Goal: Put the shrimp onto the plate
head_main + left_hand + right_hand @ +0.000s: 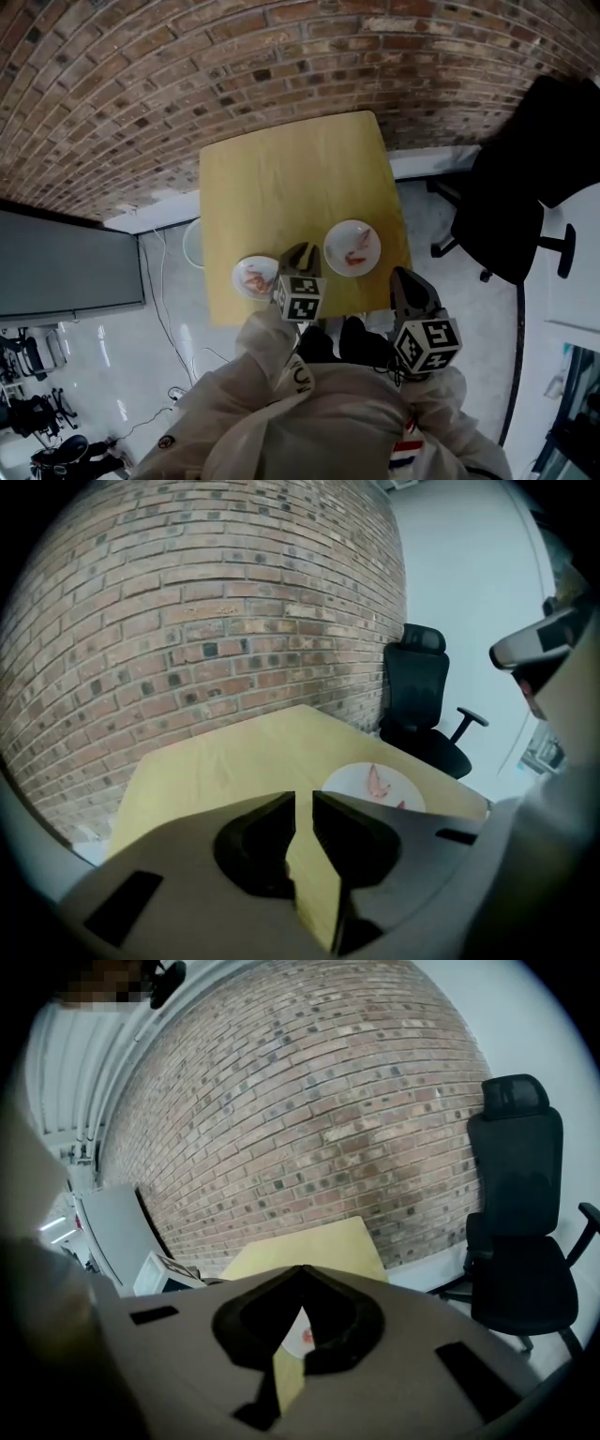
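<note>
Two white plates sit near the front edge of a yellow table [291, 178]. The left plate [242, 266] carries a pink shrimp [255, 280], and the right plate [367, 234] carries a shrimp [354, 256] too. My left gripper [300, 251] hovers between the two plates. Its jaws stand a narrow slit apart with nothing between them [304, 797]. Past them lies a plate [352, 782] with a shrimp [375, 782]. My right gripper [401, 275] hangs off the table's front right corner. Its tips meet, holding nothing [300, 1269].
A brick wall [187, 75] runs behind the table. A black office chair [506, 216] stands to the right, also showing as a chair [417, 705] and a chair [520, 1222] in the gripper views. A grey cabinet [66, 267] stands at the left, with cables on the floor [169, 309].
</note>
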The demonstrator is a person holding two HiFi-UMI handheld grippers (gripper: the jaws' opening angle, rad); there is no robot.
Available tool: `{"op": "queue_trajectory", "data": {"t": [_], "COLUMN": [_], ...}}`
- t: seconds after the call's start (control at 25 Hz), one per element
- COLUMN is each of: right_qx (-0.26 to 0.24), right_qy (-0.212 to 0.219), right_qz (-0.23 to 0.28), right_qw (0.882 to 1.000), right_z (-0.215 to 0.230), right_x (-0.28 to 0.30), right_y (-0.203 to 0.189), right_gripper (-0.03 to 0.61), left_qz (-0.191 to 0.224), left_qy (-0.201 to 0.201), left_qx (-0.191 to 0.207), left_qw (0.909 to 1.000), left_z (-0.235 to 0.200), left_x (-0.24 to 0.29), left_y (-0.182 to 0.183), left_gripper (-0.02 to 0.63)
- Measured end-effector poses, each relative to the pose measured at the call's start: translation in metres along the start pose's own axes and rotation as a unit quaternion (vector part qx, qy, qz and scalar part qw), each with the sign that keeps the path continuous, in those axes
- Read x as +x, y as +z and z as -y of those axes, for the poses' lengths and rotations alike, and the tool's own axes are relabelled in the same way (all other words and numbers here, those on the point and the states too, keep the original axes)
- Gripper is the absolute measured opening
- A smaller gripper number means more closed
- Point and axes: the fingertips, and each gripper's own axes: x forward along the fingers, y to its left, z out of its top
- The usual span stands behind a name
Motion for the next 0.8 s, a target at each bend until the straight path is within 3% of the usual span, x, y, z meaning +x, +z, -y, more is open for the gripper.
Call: {"op": "queue_trajectory", "data": {"t": [0.8], "right_qx": [-0.032], "right_qy": [0.047], "right_qz": [-0.008], "right_qw": [0.998], "right_z": [-0.148], "right_x": [0.043], "right_y": [-0.024], "right_gripper": [0.023], "left_qz": [0.017], "left_qy": [0.042], "left_qx": [-0.041], "left_qw": [0.9981], "left_z": [-0.121], "left_x": [-0.104], "left_y": [-0.066], "left_gripper": [0.061]}}
